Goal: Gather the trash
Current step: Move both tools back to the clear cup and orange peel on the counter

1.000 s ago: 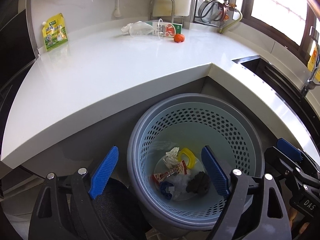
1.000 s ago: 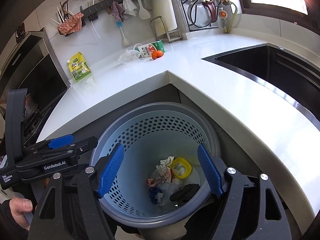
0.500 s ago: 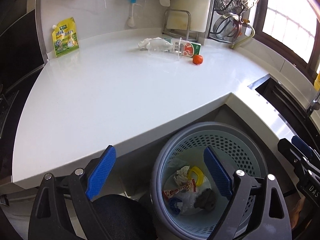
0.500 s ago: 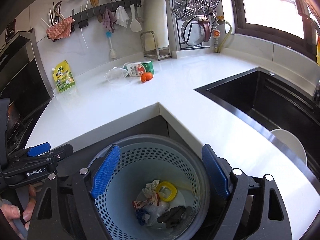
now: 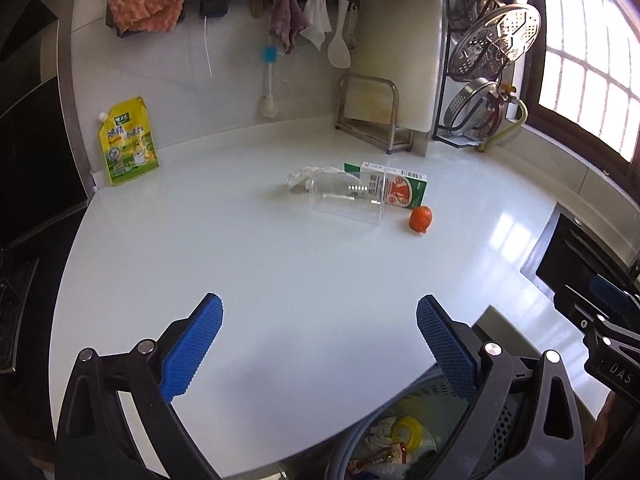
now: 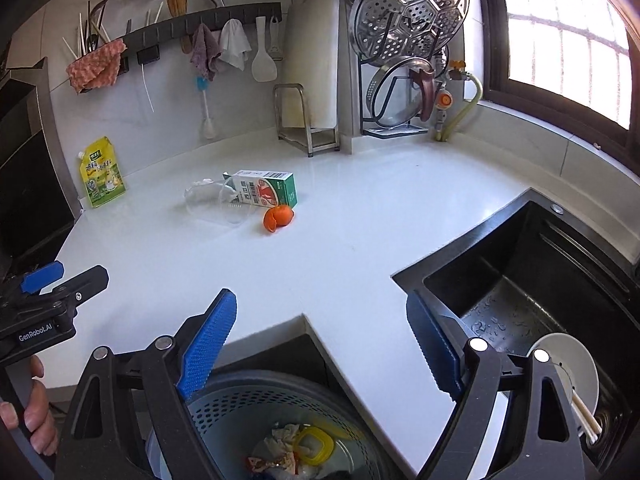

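Both the left gripper (image 5: 318, 322) and right gripper (image 6: 320, 320) are seen opening wide, nothing betw. jaws. 3 trash items, a clear plastic cup (image 5: 348, 202), carton (image 5: 400, 190) and orange peel (image 5: 421, 219), are left mid-counter (image 5: 280, 280), well apart from grippers. Reach step judged in hand; next, 1 item needs grasping, then dropping into wastebasket (image 6: 256, 400).

Both tools share one build: the left gripper (image 5: 318, 342) and right gripper (image 6: 322, 338) have matte black plastic frames with triangular cut-outs, round silver screws at the pivots and blue fingers (image 5: 192, 354) with a fine knurled grip texture. White lettering reads "GenRobot.AI" on one body and "DAS" on the other.
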The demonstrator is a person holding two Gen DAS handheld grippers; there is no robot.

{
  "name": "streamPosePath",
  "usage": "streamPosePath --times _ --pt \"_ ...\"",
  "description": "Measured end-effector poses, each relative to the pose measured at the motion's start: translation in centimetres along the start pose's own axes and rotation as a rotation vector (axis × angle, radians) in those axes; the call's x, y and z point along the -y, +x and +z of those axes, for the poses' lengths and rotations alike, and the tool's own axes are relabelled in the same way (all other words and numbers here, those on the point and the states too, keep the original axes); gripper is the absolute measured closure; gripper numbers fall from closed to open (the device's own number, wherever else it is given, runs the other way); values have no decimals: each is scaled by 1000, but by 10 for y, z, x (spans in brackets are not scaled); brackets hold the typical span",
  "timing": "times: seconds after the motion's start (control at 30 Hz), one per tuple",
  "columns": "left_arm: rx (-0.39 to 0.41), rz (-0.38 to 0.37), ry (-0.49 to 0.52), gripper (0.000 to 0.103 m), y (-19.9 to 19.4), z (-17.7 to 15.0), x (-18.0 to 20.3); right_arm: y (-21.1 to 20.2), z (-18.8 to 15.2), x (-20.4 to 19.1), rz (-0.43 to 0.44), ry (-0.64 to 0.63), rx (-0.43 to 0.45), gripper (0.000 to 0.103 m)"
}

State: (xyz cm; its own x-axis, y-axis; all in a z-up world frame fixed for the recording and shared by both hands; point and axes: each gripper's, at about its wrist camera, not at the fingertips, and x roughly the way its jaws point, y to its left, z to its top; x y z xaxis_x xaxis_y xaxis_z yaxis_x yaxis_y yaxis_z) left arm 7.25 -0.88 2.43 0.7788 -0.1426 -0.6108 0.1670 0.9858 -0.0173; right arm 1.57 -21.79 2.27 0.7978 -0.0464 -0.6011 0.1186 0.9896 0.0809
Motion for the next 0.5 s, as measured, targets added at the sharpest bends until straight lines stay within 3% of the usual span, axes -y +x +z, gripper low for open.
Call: streamPosePath --times 0.27,0.5 --pt "32 46 -24 6 38 41 -9 57 37 -18 27 -90 -35 20" --pt "-9 45 -41 6 77 55 -11 109 64 -31 13 -156 -89 20"
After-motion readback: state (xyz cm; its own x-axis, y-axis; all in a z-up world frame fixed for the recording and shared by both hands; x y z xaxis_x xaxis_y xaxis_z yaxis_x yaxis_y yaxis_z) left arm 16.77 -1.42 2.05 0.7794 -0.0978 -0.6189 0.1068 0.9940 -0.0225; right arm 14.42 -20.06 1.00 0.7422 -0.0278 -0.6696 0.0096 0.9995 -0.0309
